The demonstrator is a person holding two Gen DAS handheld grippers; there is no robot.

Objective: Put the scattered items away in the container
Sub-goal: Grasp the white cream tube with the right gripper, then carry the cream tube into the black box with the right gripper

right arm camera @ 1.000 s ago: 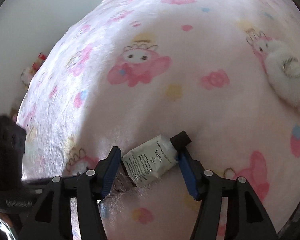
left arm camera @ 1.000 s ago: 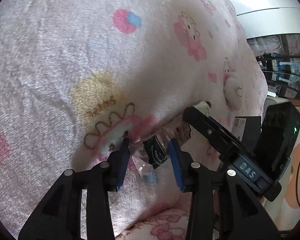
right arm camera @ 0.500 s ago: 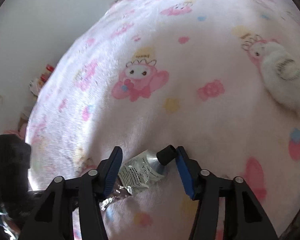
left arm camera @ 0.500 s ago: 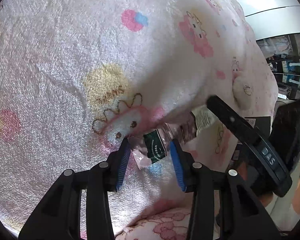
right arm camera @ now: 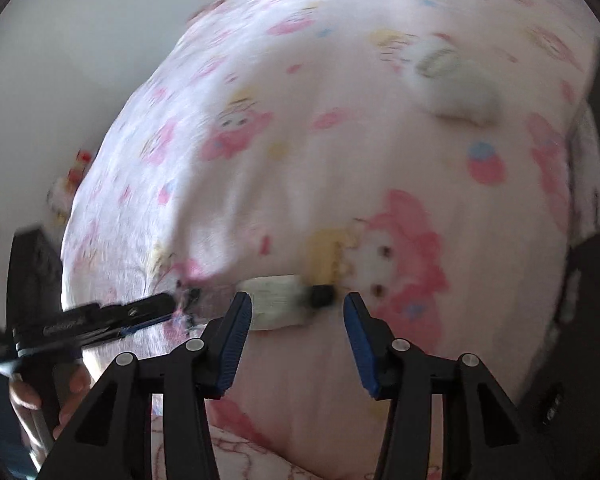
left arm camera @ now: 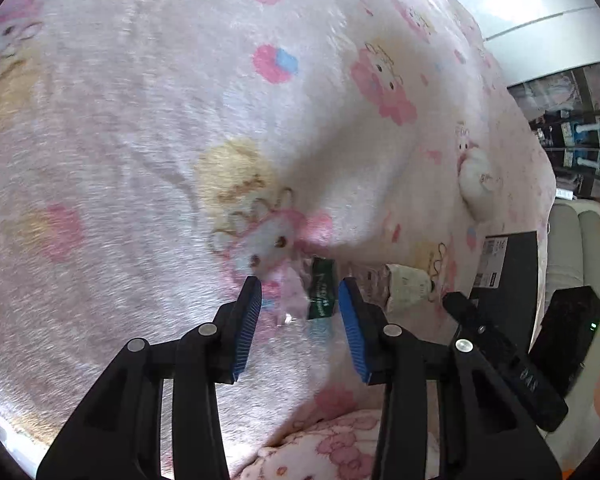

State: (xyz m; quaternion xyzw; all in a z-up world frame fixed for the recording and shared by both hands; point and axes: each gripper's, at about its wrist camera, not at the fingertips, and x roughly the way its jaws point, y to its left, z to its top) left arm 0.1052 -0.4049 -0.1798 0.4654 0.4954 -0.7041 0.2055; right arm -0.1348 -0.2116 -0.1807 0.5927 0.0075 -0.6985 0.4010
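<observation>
Right, both grippers are low over the pink cartoon-print blanket [left arm camera: 148, 128], each angled down toward its own item. The left gripper [left arm camera: 298, 300] is spread open, blue pads apart, and between its tips lies a clear crinkly packet with a dark green label [left arm camera: 322, 290]; it sits on the blanket nearer the right pad, and motion blur makes it hard to say whether either pad touches it. Just to its right in the left wrist view lies the cream tube [left arm camera: 406, 286], and beyond that the right gripper's black finger reaches in from the lower right.

Over on the right wrist view, the right gripper [right arm camera: 296, 308] is released too, jaws wide. The cream tube with its black cap [right arm camera: 282, 306] lies flat on the blanket just ahead of the tips, crimped end close by the left pad, cap pointing right with a clear gap to the right pad. Nothing is grasped. The left gripper's finger pokes in from the left of this view, tip at the packet, with the person's hand [right arm camera: 32, 396] wrapped round its handle low down.

Far right on the blanket, a fluffy white plush [left arm camera: 478, 182] sits well apart. A black box [left arm camera: 508, 272] with a white label rests at the blanket's right edge.
</observation>
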